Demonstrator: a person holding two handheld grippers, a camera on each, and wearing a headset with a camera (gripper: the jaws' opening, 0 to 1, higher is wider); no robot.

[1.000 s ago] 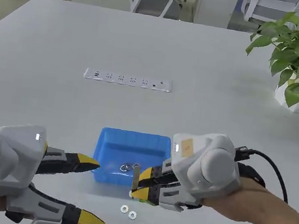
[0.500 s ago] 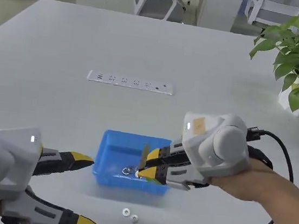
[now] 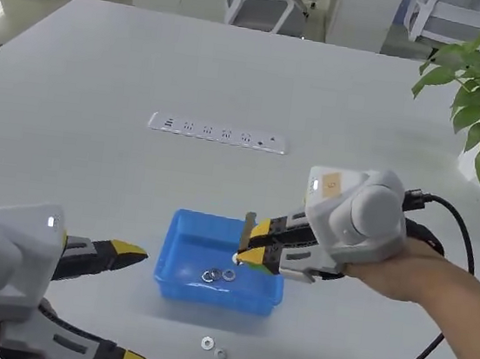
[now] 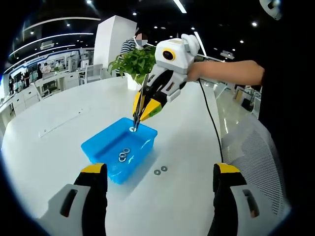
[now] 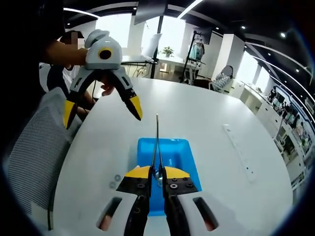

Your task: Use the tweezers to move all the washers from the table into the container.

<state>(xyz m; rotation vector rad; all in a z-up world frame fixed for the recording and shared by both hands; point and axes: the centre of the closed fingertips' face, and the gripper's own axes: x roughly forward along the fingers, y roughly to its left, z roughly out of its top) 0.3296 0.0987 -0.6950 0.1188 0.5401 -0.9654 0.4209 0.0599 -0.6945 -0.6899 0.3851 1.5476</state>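
1. right claw (image 3: 248, 244) clamped on tweezers (image 5: 157, 140); tips point down into the blue container (image 3: 208, 295), near its right side.
2. left claw (image 3: 144, 308) wide, empty, just left of container.
3. few washers (image 3: 218, 275) on container floor.
4. two loose washers (image 3: 213, 347) on tabletop (image 3: 92, 170), just in front of container.
5. washer at tweezer tips: can't tell.
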